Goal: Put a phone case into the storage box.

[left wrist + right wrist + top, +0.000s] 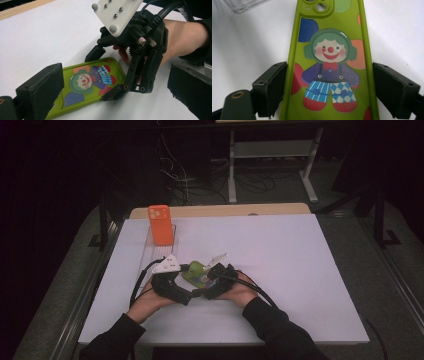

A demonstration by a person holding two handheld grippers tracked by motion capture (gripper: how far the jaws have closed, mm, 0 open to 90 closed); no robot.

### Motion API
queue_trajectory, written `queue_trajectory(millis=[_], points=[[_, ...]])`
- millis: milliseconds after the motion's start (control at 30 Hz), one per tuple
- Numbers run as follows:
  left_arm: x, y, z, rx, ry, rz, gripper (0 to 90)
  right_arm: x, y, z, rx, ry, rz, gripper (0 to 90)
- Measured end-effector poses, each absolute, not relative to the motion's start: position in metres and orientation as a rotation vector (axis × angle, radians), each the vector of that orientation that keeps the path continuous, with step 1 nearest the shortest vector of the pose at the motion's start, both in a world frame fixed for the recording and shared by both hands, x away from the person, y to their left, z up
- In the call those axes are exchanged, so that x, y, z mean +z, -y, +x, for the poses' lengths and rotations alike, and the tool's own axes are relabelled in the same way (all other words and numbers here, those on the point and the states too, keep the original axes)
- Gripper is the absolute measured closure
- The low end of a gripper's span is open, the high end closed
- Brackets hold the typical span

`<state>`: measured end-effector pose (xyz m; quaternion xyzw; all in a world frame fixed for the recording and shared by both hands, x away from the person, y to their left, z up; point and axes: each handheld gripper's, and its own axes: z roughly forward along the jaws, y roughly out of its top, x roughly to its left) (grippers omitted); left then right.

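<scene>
Now gripping: green clown phone case [329,62], flat on white table [300,270].
I am straddling it with right gripper [105,75], jaws wide, not yet pressing; closing evenly on both long edges advised. Left gripper [186,268] also wide.

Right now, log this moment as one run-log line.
object: green clown phone case flat on table | right tongs straddling it, open | left tongs open beside it

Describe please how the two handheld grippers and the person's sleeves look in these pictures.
Both grippers are black, angular, with blocky black jaws. The left gripper carries a pale three-cornered plate on top, and so does the right gripper, whose plate shows small screws and grey knobs. A thick black cable trails from each. The sleeves are dark and long, ending at the wrists.
</scene>
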<state>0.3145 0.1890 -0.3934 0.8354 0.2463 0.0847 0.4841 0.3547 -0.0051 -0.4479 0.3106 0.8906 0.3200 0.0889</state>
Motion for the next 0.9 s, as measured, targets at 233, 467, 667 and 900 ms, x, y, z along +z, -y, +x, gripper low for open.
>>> queue_trajectory(millis=[233,467,667,900], points=[[-0.393,-0.19,0.315,0.204,-0.603,2.03,0.2,-0.448,0.006,0.355,0.955,-2.648,0.925,15.8],[-0.393,-0.19,0.315,0.202,-0.601,2.025,0.2,-0.445,0.013,0.356,0.965,-2.655,0.933,15.8],[-0.392,-0.19,0.314,0.197,-0.597,2.028,0.2,-0.435,0.028,0.358,0.969,-2.638,0.93,15.7],[-0.388,-0.188,0.318,0.174,-0.562,2.043,0.2,-0.417,0.054,0.357,0.988,-2.66,0.896,15.7]])
